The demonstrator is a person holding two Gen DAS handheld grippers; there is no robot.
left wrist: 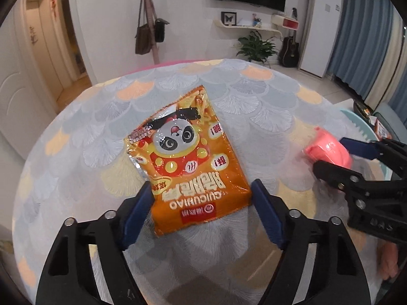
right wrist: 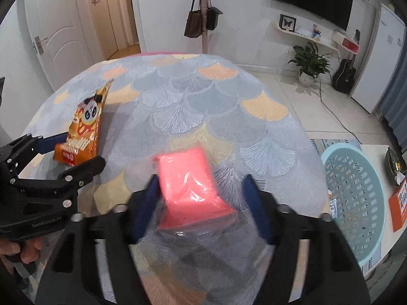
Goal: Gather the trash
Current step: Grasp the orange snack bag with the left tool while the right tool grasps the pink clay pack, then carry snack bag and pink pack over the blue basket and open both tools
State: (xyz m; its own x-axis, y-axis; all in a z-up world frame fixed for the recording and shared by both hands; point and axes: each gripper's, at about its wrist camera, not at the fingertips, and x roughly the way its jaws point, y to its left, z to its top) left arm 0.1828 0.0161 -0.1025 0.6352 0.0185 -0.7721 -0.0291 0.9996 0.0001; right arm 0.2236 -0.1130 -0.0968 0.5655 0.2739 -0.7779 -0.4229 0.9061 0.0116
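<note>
An orange snack bag with a panda (left wrist: pixel 188 160) lies flat on the round patterned table (left wrist: pixel 76 152). My left gripper (left wrist: pixel 202 190) is open, its blue-padded fingers on either side of the bag's near end. A pink plastic-wrapped packet (right wrist: pixel 193 190) lies on the table between the open fingers of my right gripper (right wrist: pixel 201 185); whether the pads touch it is unclear. The packet also shows in the left wrist view (left wrist: pixel 328 150) with the right gripper (left wrist: pixel 330 152) around it. The snack bag (right wrist: pixel 84 129) and left gripper (right wrist: pixel 73 150) show at the left of the right wrist view.
A light blue perforated basket (right wrist: pixel 356 195) stands to the right of the table, with an orange box (right wrist: pixel 400 200) beside it. Beyond the table are a coat stand with bags (right wrist: pixel 203 17), a potted plant (right wrist: pixel 307 63) and a guitar (right wrist: pixel 344 75).
</note>
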